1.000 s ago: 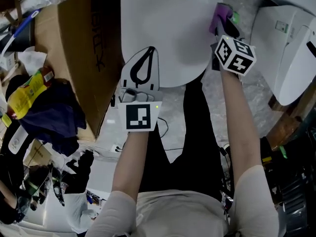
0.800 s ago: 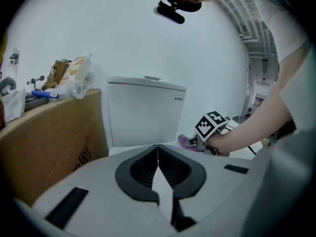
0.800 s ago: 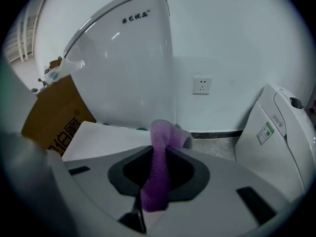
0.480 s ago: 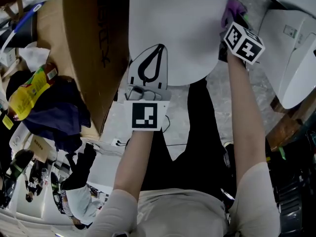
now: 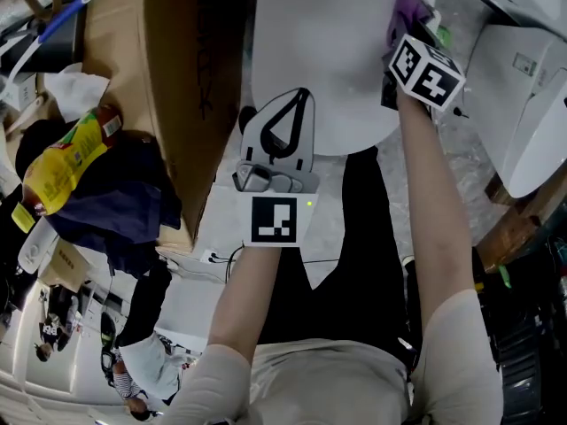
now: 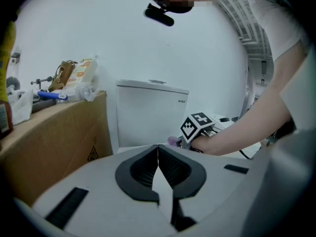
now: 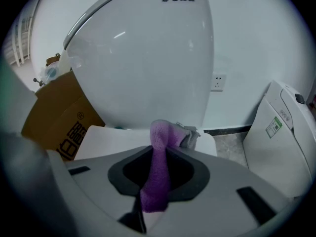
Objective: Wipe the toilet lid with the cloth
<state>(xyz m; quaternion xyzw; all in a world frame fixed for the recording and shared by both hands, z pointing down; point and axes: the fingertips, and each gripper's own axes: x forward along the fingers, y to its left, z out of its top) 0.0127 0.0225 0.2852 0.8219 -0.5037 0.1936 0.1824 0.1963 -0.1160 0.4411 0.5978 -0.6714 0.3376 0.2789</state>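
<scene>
Mid-wipe, I judge: my right gripper [image 5: 404,32] pinches the purple cloth [image 5: 407,9] at the toilet lid's [image 5: 323,56] edge; next, sweep across. My left gripper [image 5: 298,104] hovers, jaws pressed together, empty.

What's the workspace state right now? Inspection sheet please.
Surface: toilet lid, down, white, no marks seen.
Job's things: purple cloth, at the lid's right rear.
Clutter: cardboard box left of the lid; yellow packet by dark fabric.
Grippers: left gripper shut, empty, at the lid's front edge; right gripper shut on purple cloth.
Cables: thin cable on floor.
Surroundings: tank behind; white unit at right.
</scene>
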